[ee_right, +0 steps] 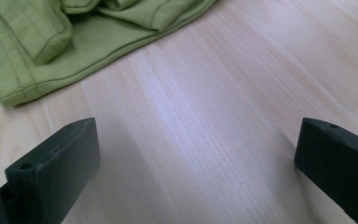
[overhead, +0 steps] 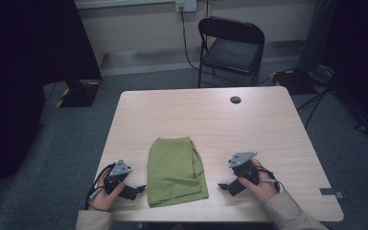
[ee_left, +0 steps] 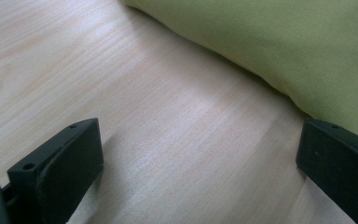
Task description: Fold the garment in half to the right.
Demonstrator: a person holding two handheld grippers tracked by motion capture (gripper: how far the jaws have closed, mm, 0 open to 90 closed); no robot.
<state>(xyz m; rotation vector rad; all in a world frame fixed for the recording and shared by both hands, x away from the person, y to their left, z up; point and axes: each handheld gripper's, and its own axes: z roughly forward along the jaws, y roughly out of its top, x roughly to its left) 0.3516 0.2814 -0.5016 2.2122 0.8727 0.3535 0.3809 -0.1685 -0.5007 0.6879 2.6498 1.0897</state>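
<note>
A folded green garment [overhead: 176,171] lies on the light wooden table [overhead: 211,120], near its front edge and between my two grippers. My left gripper [overhead: 136,190] rests just left of the cloth, its jaws wide apart over bare wood; the green cloth [ee_left: 279,51] shows close ahead in the left gripper view. My right gripper [overhead: 226,187] sits to the right of the cloth, also open with nothing between its jaws. In the right gripper view the garment's hemmed edge [ee_right: 74,42] lies ahead at the upper left.
A round cable hole [overhead: 235,99] is in the table's far part. A black folding chair [overhead: 231,48] stands behind the table. A strip of tape [overhead: 332,192] sits at the right front corner. Cables lie on the carpet at the right.
</note>
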